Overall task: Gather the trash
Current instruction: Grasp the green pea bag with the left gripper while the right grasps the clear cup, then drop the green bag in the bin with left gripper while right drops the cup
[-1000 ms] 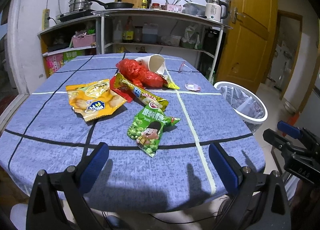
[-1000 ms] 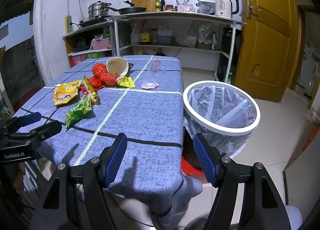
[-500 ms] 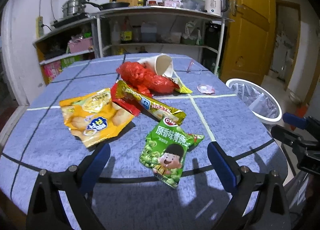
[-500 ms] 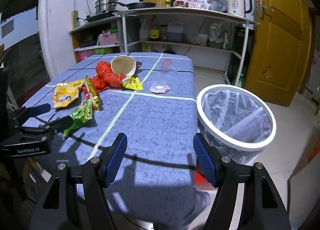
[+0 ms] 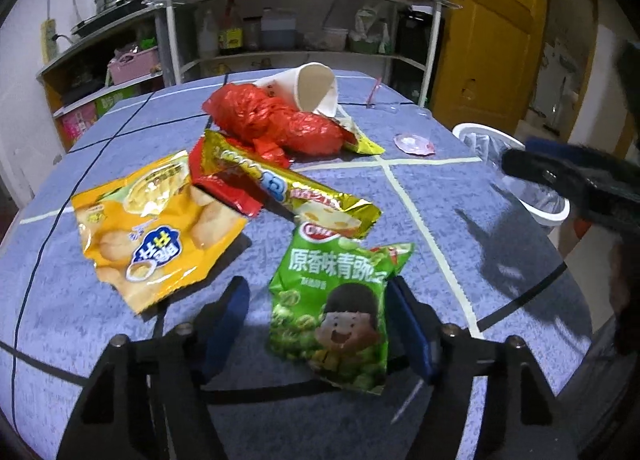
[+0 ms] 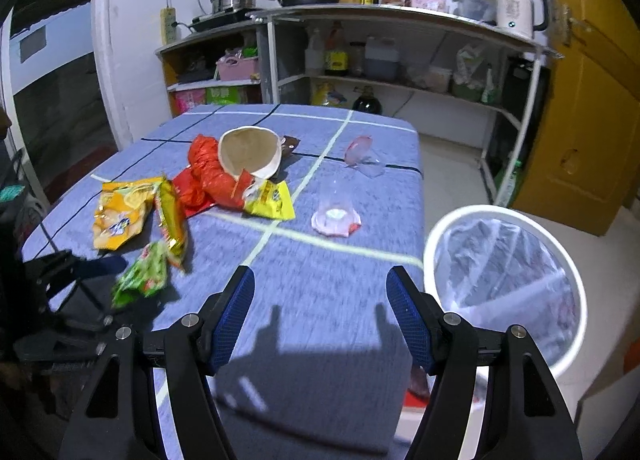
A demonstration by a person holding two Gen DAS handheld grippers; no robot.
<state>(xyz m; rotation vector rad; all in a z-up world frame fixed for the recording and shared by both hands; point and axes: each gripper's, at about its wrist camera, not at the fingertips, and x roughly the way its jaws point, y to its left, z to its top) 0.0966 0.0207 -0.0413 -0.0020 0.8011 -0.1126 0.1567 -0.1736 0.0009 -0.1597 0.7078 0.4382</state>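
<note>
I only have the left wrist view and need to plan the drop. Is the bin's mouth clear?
Observer: Yes. The bin stands on the floor beside the table's edge, mouth open, lined with a clear bag.
Operator: Is the right gripper carrying anything?
Observer: No. The right gripper is open over the tablecloth, with nothing between its fingers.
Operator: Any trash hidden behind the paper cup?
Observer: A dark brown wrapper lies just behind the paper cup.
</note>
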